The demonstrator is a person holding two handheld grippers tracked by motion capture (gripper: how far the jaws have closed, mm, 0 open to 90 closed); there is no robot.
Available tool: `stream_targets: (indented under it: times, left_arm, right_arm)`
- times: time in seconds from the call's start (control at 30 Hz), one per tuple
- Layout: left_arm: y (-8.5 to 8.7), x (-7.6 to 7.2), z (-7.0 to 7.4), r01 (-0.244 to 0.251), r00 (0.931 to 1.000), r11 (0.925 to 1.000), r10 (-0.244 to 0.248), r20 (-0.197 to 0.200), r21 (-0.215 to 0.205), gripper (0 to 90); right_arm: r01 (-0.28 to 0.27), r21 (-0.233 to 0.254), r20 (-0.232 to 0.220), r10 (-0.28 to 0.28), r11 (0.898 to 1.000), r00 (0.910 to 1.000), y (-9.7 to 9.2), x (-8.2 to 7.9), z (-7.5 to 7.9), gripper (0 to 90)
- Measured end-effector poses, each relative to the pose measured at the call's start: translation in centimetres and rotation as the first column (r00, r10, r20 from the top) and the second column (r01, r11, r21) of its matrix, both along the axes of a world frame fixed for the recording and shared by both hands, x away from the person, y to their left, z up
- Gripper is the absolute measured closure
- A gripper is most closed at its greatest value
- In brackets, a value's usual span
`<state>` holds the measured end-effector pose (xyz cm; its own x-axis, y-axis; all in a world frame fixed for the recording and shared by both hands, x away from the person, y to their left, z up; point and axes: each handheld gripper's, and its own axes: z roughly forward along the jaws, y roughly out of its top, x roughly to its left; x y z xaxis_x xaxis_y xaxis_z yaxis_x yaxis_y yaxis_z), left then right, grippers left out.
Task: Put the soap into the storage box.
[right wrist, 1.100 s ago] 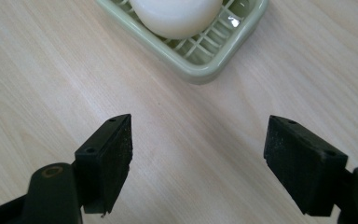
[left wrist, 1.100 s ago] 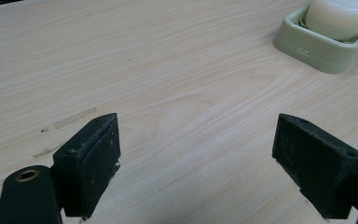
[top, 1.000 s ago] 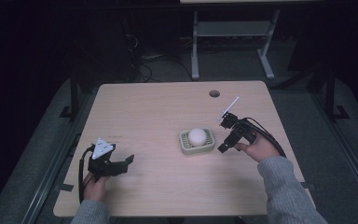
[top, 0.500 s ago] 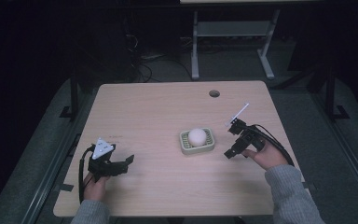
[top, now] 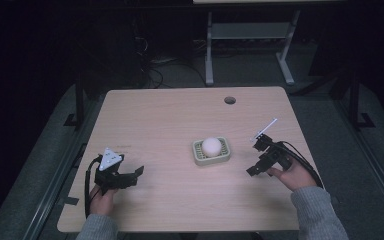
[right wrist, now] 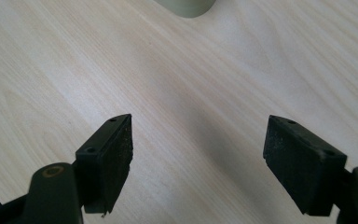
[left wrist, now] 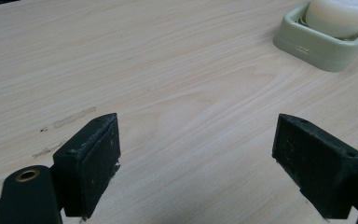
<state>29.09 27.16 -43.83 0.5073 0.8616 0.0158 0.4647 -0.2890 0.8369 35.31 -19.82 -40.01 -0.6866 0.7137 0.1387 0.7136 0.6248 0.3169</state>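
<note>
A pale green soap dish (top: pixel 199 155) sits near the middle of the wooden table (top: pixel 170 125), with a white rounded soap bar (top: pixel 211 146) in it. In the left gripper view the dish (left wrist: pixel 321 44) and the soap (left wrist: pixel 338 16) lie at the upper right. My left gripper (top: pixel 136 172) rests at the table's front left, open, nothing between its fingers (left wrist: pixel 91 158). My right gripper (top: pixel 254 156) is to the right of the dish, held low over the table, open and empty; a corner of the dish (right wrist: pixel 186 7) shows at the top of the right gripper view.
A round cable hole (top: pixel 229 100) is set in the table's far right part. Behind the table stands a grey metal frame (top: pixel 250 35) on a dark floor. Bare wood lies between the two grippers.
My right gripper has drawn back from beside the dish toward the table's right front and dropped lower. The left gripper has stayed put.
</note>
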Motion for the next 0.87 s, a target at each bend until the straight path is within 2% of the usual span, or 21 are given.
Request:
stream_targets:
  times: [0.87]
  left_arm:
    - [-0.1, 0.0, -0.1, 0.003, 1.0000, 1.0000, -0.003, 0.002, 0.005, 14.8]
  right_arm:
    - [0.024, 0.019, -0.005, -0.024, 1.000, 0.9997, -1.6, -3.2, -1.9, 23.4]
